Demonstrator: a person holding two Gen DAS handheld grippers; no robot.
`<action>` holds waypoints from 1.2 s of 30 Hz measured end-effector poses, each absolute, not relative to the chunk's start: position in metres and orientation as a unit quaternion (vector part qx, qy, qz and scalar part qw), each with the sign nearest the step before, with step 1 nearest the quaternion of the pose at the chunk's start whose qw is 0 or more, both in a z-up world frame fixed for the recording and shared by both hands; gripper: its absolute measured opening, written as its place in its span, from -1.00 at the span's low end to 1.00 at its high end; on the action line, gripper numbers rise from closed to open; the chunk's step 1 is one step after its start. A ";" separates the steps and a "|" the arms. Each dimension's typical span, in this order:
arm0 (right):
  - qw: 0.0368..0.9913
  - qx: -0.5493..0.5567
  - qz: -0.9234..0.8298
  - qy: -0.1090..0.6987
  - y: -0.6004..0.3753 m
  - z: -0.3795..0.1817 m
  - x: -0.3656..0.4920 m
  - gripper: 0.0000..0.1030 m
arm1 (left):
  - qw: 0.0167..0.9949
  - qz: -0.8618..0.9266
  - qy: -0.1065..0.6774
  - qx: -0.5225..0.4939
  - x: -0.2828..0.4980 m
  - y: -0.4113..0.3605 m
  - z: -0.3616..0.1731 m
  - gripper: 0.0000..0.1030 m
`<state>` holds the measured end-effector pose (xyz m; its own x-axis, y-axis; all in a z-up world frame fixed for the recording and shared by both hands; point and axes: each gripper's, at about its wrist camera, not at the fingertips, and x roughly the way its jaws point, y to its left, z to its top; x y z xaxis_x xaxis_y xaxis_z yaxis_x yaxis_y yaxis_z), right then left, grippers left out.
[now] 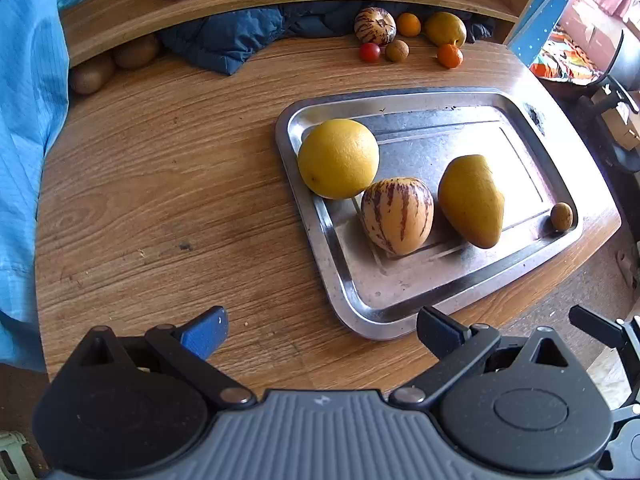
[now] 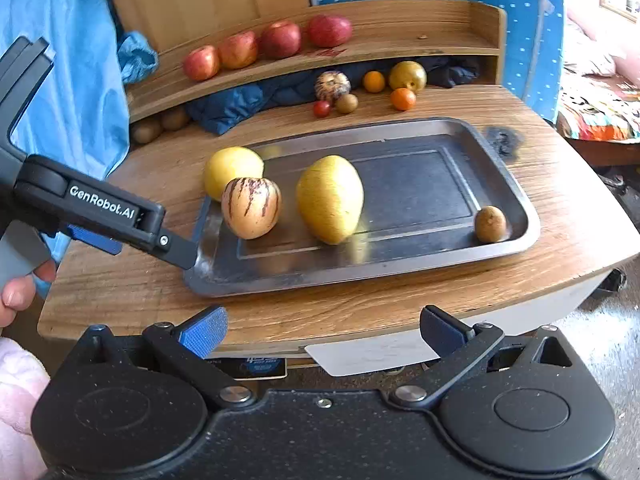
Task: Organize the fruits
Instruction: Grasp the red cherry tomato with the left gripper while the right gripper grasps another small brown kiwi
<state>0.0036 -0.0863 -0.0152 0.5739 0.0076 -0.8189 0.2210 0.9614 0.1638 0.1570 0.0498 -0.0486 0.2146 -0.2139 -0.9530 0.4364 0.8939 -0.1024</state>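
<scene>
Holding four fruits, the tray (image 1: pixel 320 216) lies before both claws, spread wide, empty; seemingly four apples (image 2: pixel 240 50) behind.

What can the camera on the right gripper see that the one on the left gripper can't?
Only the right wrist view shows the left gripper from outside, its tip at the tray's near left corner, the hand holding it, and all four apples on the shelf.

Only the left wrist view shows a long stretch of bare table left of the tray.

Both show the metal tray holding the round yellow fruit, striped melon, mango and small brown fruit, plus loose fruit behind.
</scene>
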 end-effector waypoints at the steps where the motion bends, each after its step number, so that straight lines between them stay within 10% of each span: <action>1: 0.879 0.127 -0.064 0.455 -0.088 -0.014 0.004 0.98 | 0.775 -0.211 0.589 0.097 0.158 0.049 -0.047 0.98; 36: 0.901 0.127 -0.147 0.389 -0.162 -0.030 0.111 0.98 | 0.812 -0.246 0.520 0.100 0.316 -0.033 -0.064 0.99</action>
